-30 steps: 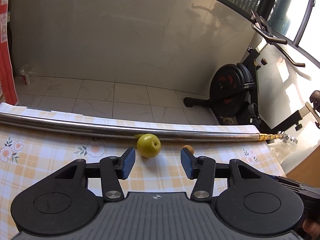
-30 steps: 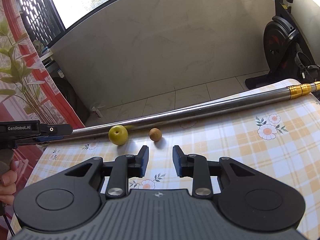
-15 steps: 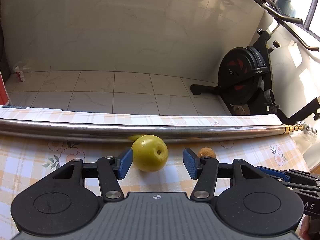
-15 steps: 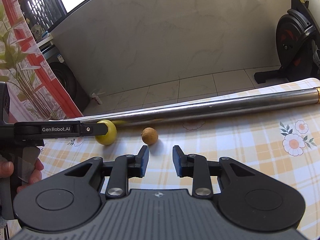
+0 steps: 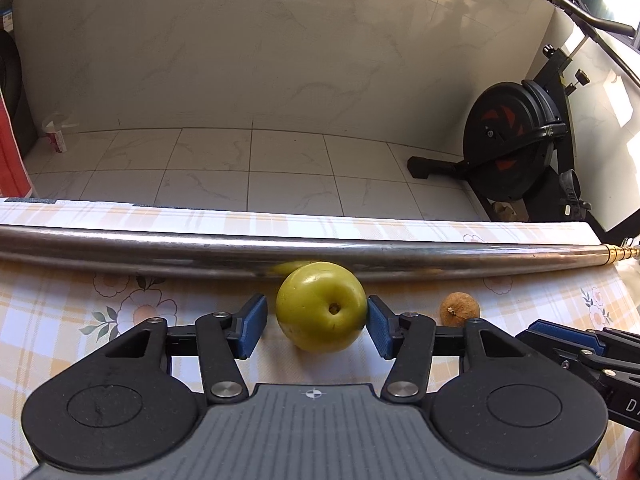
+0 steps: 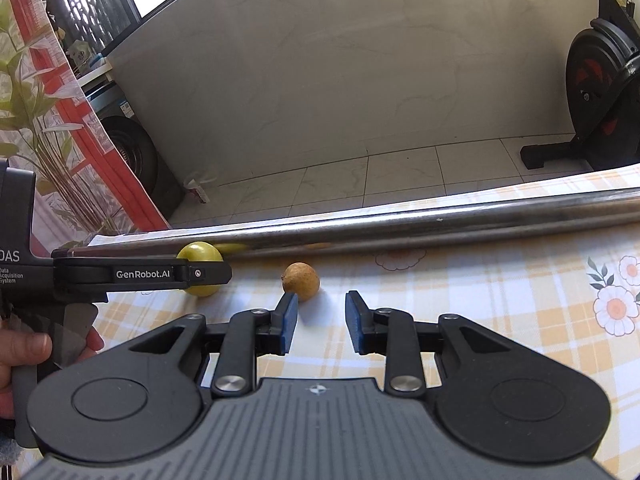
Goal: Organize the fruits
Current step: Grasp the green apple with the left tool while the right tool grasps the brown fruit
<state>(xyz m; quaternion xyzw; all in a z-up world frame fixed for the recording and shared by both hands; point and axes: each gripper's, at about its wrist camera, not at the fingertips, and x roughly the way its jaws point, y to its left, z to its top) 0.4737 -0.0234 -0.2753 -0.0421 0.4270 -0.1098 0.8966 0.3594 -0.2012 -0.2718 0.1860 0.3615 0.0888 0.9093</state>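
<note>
A yellow-green apple point(image 5: 322, 306) lies on the checked tablecloth, against a steel pipe point(image 5: 160, 246). My left gripper point(image 5: 316, 326) straddles it and its jaws are closing. The right-hand pad point(image 5: 378, 326) touches the apple's side, while the left-hand pad point(image 5: 254, 326) stands a little off it. A small brown round fruit point(image 6: 301, 282) lies to the apple's right, just ahead of my right gripper point(image 6: 322, 322). That gripper's jaws are drawn in to a narrow gap with nothing between them. In the right wrist view the left gripper point(image 6: 140, 274) covers part of the apple point(image 6: 199, 252).
The long steel pipe point(image 6: 440, 228) runs across the table near its far edge. Beyond it is tiled floor and a black exercise bike point(image 5: 516, 152). A hand point(image 6: 24, 356) holds the left gripper's handle. Flowered tablecloth point(image 6: 500, 300) stretches to the right.
The left gripper has come forward and down, so the apple now lies between its pads, which have narrowed. The right gripper has edged closer to the brown fruit, jaws unchanged.
</note>
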